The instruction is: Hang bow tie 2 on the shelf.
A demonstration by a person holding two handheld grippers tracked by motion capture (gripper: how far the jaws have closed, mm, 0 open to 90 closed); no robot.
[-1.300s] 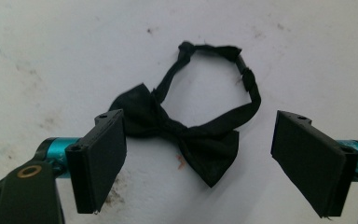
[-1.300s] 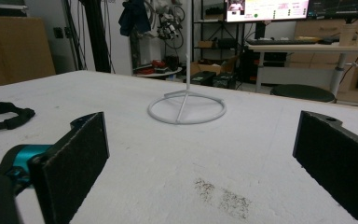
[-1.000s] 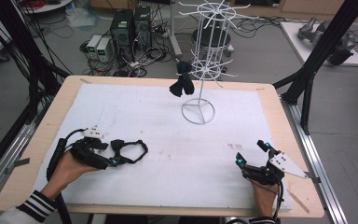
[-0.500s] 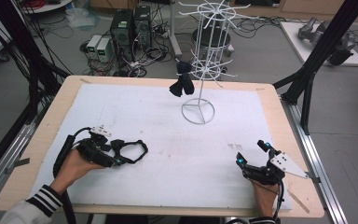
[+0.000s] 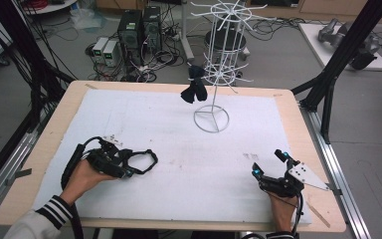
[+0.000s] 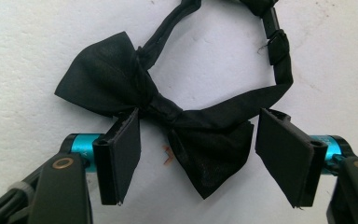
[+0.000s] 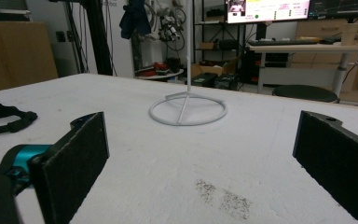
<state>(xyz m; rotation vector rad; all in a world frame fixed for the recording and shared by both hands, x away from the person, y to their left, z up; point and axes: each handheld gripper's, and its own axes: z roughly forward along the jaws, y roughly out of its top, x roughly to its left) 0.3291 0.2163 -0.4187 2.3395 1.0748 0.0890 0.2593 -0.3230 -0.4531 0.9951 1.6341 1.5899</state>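
A black bow tie [image 5: 142, 160] with its strap looped lies flat on the white mat at the left. My left gripper [image 5: 123, 168] is down over it and open. In the left gripper view the bow tie [image 6: 121, 79] lies between the two pads [image 6: 123, 158], its knot close to the left pad and its lower wing in the gap. Neither pad presses on the fabric. My right gripper [image 5: 267, 161] rests open near the front right of the mat, with nothing between its pads [image 7: 77, 154]. A second black bow tie [image 5: 194, 87] hangs on the white wire rack [image 5: 219, 45].
The rack's ring base [image 5: 211, 119] stands at the back centre of the mat, and the same ring base [image 7: 187, 111] lies straight ahead of the right gripper. A dark smudge [image 7: 221, 198] marks the mat. The wooden table edge [image 5: 306, 149] runs right. Computers and cables lie beyond.
My left hand has slid a little to the right, bringing the open left gripper over the bow tie's bow. The right gripper has not moved.
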